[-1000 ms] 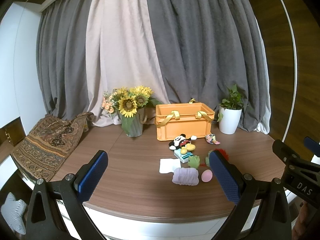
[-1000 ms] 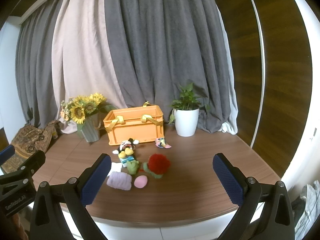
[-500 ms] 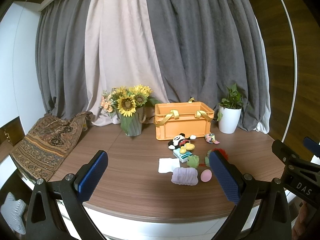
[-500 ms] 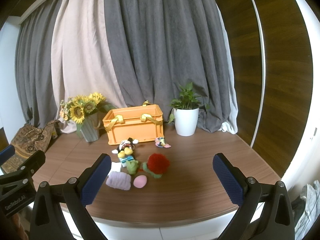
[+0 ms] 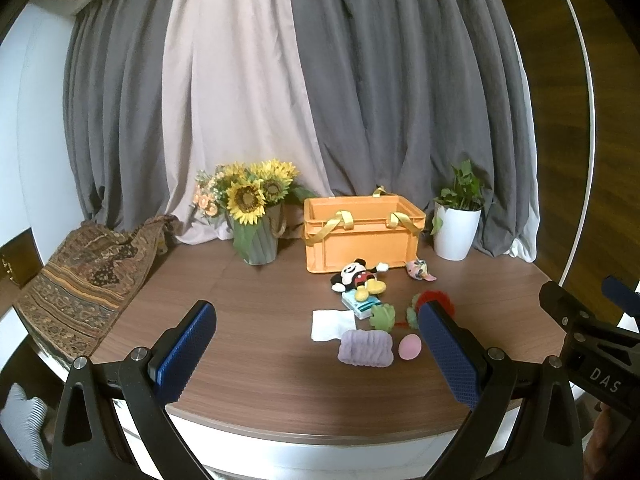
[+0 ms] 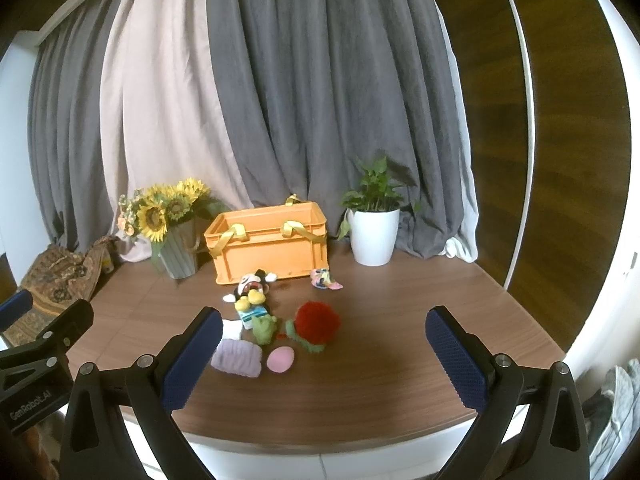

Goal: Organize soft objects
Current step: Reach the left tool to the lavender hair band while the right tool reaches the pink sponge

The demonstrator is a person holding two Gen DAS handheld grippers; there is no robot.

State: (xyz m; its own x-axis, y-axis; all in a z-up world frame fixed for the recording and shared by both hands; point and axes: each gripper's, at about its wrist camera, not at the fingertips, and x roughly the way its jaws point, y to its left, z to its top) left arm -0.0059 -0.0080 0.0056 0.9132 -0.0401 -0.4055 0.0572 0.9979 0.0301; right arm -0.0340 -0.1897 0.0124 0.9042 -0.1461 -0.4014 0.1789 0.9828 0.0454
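An orange crate (image 5: pixel 362 236) (image 6: pixel 272 246) with yellow straps stands at the back of the wooden table. In front of it lie soft toys: a mouse plush (image 5: pixel 358 276) (image 6: pixel 251 290), a small pastel plush (image 5: pixel 419 270) (image 6: pixel 325 279), a red and green plush (image 6: pixel 316 326), a green plush (image 5: pixel 382 316) (image 6: pixel 265 328), a lilac roll (image 5: pixel 365 347) (image 6: pixel 237 358), a pink ball (image 5: pixel 409 347) (image 6: pixel 281 359), a teal packet (image 5: pixel 360 304) and a white cloth (image 5: pixel 332 324). My left gripper (image 5: pixel 318 352) and right gripper (image 6: pixel 323 354) are both open and empty, held near the table's front edge.
A vase of sunflowers (image 5: pixel 256 216) (image 6: pixel 172 228) stands left of the crate. A white potted plant (image 5: pixel 456 224) (image 6: pixel 374 228) stands to its right. A patterned cloth (image 5: pixel 88 276) drapes the table's left end. Curtains hang behind.
Both grippers have barely shifted; the view has tilted slightly. Nothing on the table has moved.
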